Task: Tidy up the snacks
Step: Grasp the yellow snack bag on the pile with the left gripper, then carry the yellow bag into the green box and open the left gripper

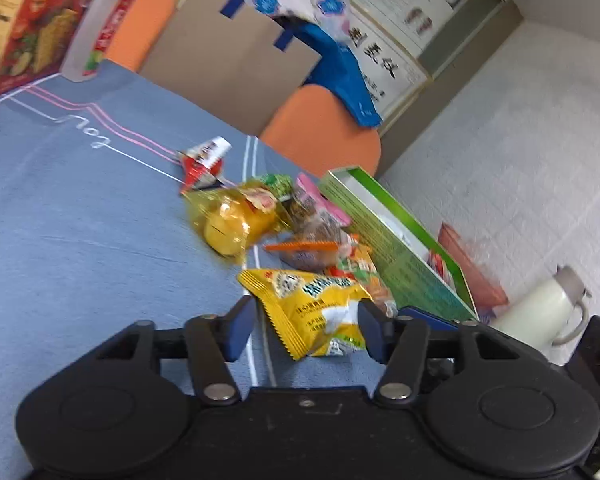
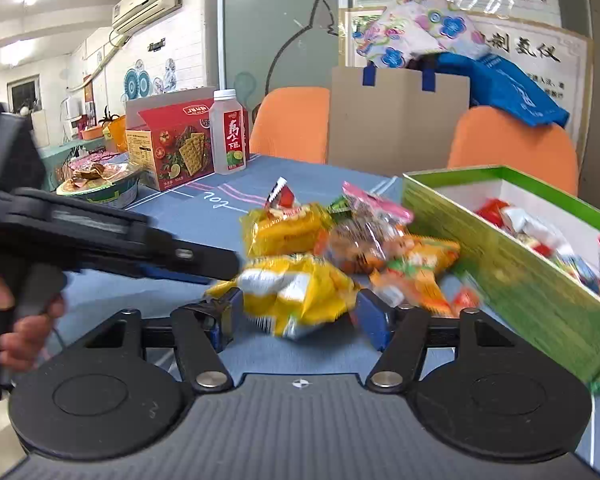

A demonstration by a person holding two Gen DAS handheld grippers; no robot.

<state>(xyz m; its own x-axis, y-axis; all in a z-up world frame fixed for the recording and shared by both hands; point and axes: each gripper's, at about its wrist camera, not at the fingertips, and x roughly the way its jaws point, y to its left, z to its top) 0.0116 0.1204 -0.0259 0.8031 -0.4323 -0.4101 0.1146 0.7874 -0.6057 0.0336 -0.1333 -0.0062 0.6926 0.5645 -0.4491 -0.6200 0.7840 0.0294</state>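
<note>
We hold 2 grippers over the blue tablecloth [image 1: 80, 216]. The left gripper [image 1: 306, 330] has its jaws spread wide, 1 on each side of the yellow snack packet [image 1: 320, 312]; we cannot tell whether either pad touches it. The right gripper [image 2: 296, 318] is likewise wide open, with the same yellow snack packet [image 2: 296, 292] lying between its blue pads, blurred in the right wrist view. In that view the left gripper enters from 9 o'clock, its tip at the packet's left edge.

The remaining snacks form a pile at 12 o'clock of the packet: a clear yellow bag [image 1: 232, 220], a pink-topped bag [image 2: 374, 224] and an orange packet [image 2: 418, 272]. The green box [image 2: 512, 276] stands at 3 o'clock of the pile, open-topped, with wrapped snacks inside.
</note>
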